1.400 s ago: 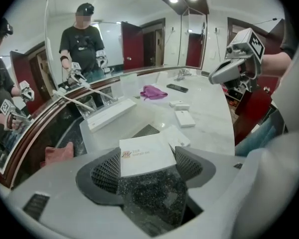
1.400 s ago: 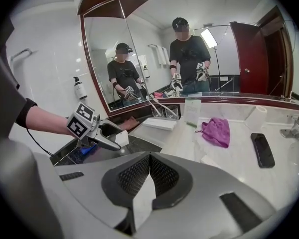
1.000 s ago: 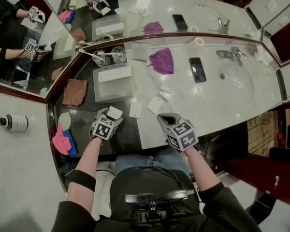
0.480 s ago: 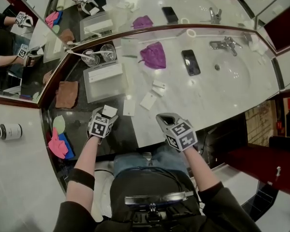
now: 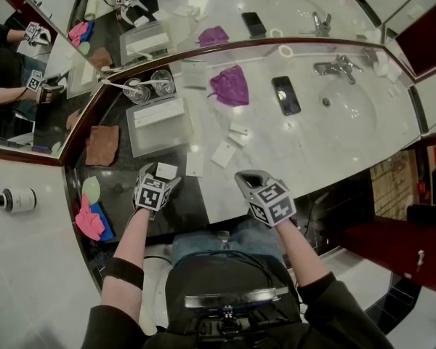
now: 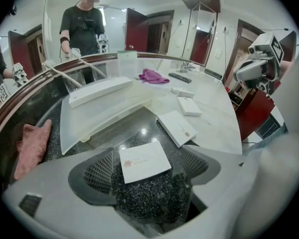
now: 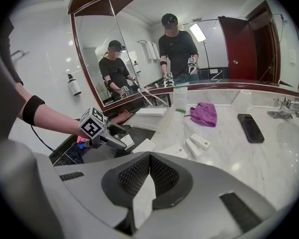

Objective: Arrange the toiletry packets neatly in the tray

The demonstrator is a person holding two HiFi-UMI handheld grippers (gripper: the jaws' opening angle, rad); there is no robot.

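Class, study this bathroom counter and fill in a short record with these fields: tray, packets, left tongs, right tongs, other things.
tray: clear tray, one long white box in it
packets: one white packet flat on the dark stone; loose packets on the white marble
left tongs: have just been opening; jaws apart either side of the white packet, not pressing it
right tongs: jaws together
other things: purple cloth, phone, glasses, brown towel
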